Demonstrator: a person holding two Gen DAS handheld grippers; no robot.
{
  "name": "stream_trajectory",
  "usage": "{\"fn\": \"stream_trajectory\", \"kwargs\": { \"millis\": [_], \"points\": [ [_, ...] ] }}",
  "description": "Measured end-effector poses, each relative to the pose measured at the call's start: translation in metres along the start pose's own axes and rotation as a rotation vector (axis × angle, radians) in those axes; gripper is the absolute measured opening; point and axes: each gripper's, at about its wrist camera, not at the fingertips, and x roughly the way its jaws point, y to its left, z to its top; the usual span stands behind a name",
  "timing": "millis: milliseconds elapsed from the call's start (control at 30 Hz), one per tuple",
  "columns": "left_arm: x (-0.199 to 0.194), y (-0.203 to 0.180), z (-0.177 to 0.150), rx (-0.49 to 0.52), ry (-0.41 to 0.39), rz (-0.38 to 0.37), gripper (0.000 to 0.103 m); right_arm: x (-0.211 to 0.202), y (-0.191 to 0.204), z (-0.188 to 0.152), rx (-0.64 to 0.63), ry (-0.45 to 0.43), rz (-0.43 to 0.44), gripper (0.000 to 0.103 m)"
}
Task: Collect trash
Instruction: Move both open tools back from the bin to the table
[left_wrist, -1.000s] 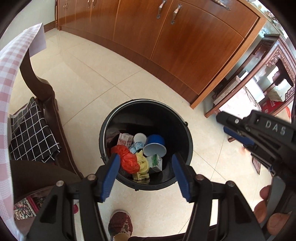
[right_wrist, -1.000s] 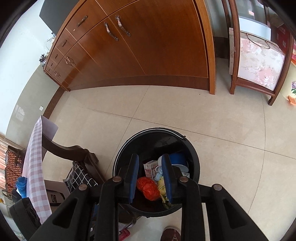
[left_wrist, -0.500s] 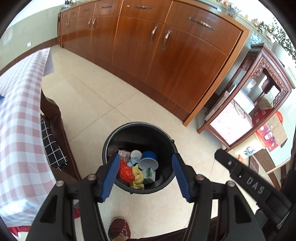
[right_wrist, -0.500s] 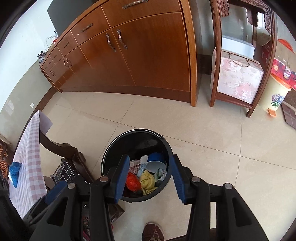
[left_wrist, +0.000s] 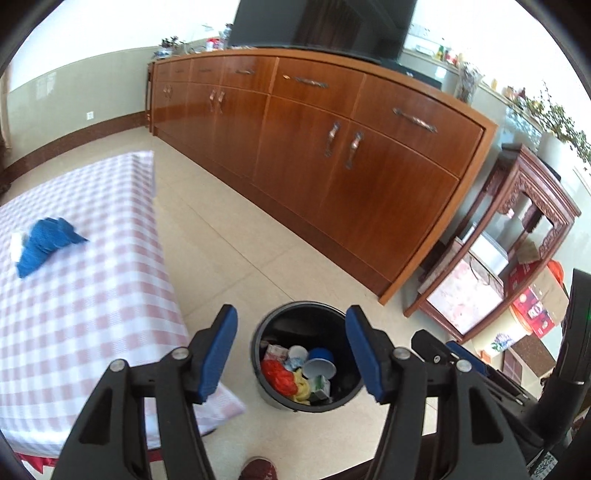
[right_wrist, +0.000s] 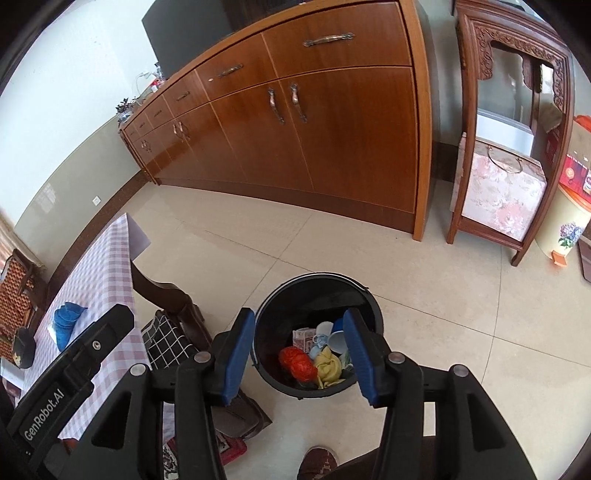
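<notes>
Left gripper (left_wrist: 291, 354) and right gripper (right_wrist: 299, 356) both gape wide and empty above the round black plastic trash bin (left_wrist: 275, 397) on the tiled floor, with a crumpled blue cloth (left_wrist: 44, 242) on the pink checked table (left_wrist: 92, 295).

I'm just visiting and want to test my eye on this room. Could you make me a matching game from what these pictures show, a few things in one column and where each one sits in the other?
Things:
1. crumpled red plastic bag
2. folded blue cloth
3. round black plastic trash bin
4. pink floral box with a metal handle

Places:
A. on the tiled floor
B. on the checked tablecloth
C. inside the bin
D. on the carved wooden stand's lower shelf

Pairs: 1-C, 2-B, 3-A, 4-D
</notes>
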Motion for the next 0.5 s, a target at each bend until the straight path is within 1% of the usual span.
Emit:
{"fn": "stream_trajectory", "kwargs": {
  "millis": [167, 300, 500],
  "points": [
    [-0.025, 0.042, 0.007, -0.028, -0.056, 0.094, 0.065, -0.002, 0.048, 0.001, -0.068, -0.019, 0.076, 0.053],
    [-0.043, 0.087, 0.008, -0.075, -0.086, 0.177, 0.065, 0.001, 0.096, -0.001, -0.142, -0.022, 0.144, 0.053],
    [-0.065, 0.153, 0.003, -0.154, -0.11, 0.294, 0.065, 0.015, 0.176, -0.013, -0.263, 0.008, 0.259, 0.053]
  ]
}}
